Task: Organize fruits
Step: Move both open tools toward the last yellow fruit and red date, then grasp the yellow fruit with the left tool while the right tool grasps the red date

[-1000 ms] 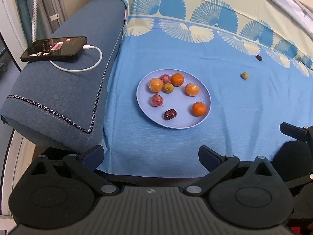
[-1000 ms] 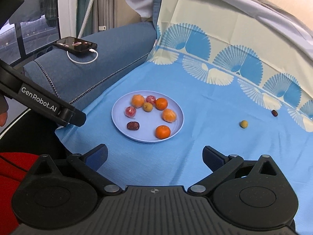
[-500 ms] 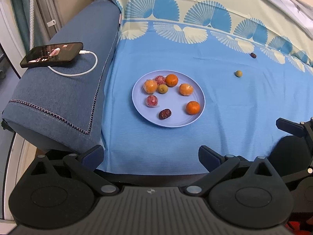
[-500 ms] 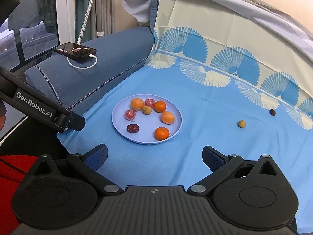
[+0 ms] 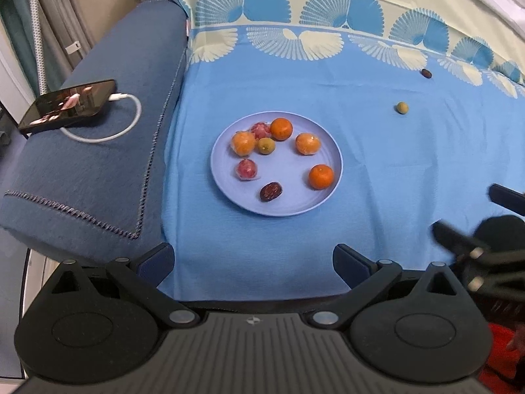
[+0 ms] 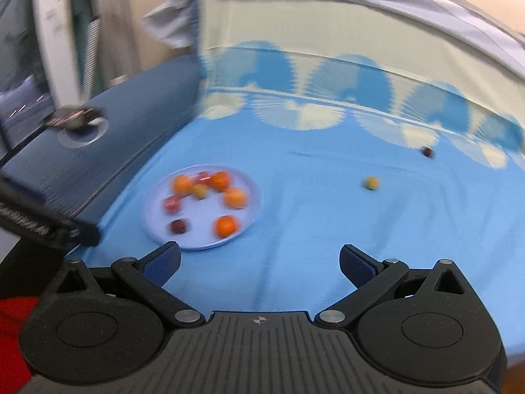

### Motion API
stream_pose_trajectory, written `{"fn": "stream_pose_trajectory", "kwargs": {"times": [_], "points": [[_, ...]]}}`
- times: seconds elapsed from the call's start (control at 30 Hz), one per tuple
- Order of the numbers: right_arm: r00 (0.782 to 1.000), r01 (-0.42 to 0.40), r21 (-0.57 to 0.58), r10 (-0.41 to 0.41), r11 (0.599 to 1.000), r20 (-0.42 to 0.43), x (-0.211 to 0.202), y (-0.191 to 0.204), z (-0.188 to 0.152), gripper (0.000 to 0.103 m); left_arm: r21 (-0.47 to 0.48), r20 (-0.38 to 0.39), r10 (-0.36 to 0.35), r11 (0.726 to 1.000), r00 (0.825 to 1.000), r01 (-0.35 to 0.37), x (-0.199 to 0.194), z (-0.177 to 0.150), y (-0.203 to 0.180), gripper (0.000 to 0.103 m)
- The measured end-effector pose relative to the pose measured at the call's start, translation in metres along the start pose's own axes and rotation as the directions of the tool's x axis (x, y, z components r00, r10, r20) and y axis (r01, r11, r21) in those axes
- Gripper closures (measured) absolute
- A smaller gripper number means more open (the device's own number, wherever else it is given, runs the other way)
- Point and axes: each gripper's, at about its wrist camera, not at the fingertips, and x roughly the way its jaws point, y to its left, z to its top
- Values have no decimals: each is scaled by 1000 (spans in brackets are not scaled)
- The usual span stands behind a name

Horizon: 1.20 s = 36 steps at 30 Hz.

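Observation:
A lilac plate (image 5: 229, 193) on the blue cloth holds several small fruits: oranges, wrapped red ones, a green one and a dark date (image 5: 270, 191). It also shows, blurred, in the right wrist view (image 6: 154, 226). A loose green fruit (image 5: 401, 108) (image 6: 371, 183) and a loose dark date (image 5: 426, 73) (image 6: 427, 151) lie on the cloth to the right. My left gripper (image 5: 254, 259) is open and empty, near the cloth's front edge. My right gripper (image 6: 259, 261) is open and empty, right of the plate.
A blue armrest (image 5: 98, 164) at the left carries a phone (image 5: 69, 105) on a white cable. The patterned cloth rises at the back (image 5: 328, 0). The right gripper's body (image 5: 485, 249) shows at the left view's right edge.
The right gripper has swung to the right, blurring its view; the loose fruits now sit nearer its centre. The left view has shifted slightly.

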Motion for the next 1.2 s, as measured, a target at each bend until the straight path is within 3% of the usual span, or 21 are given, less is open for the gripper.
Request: {"fn": "stream_pose_trajectory", "kwargs": {"times": [0.2,0.37,0.53,0.63,0.7,0.83,0.97,1.03,1.13,1.17,1.2], "points": [[988,156,152,-158,976,-3,17,-84,-3,1,90,14,13,996,1000,-14,22,45,-44,0],[962,256,269,-272,928,21,34,-158,7,1,153,36,-43,988,998,37,49,95,-97,0],[927,325,244,-359,914,108,71,-224,36,1,234,68,-127,966,990,108,98,149,-170,0],[907,358,185,-388,915,163,119,-263,59,1,297,66,-177,943,982,150,140,175,-211,0],[909,354,173,-381,919,168,154,-288,71,1,316,50,-183,935,982,158,172,186,-230,0],[944,282,188,-307,941,123,232,-335,93,1,342,19,-179,926,984,162,234,206,-257,0],[946,276,182,-300,944,124,301,-358,113,1,378,-7,-173,911,985,162,282,221,-275,0],[952,272,176,-291,946,92,334,-368,121,1,386,-26,-166,908,986,163,299,223,-276,0],[957,289,153,-291,945,-11,375,-376,115,1,327,-41,-220,919,975,221,306,227,-266,0],[952,286,160,-298,945,64,371,-374,107,1,314,-43,-230,921,972,232,307,227,-263,0],[952,284,158,-297,946,65,371,-374,105,1,317,-39,-233,920,972,233,308,226,-263,0]]}}
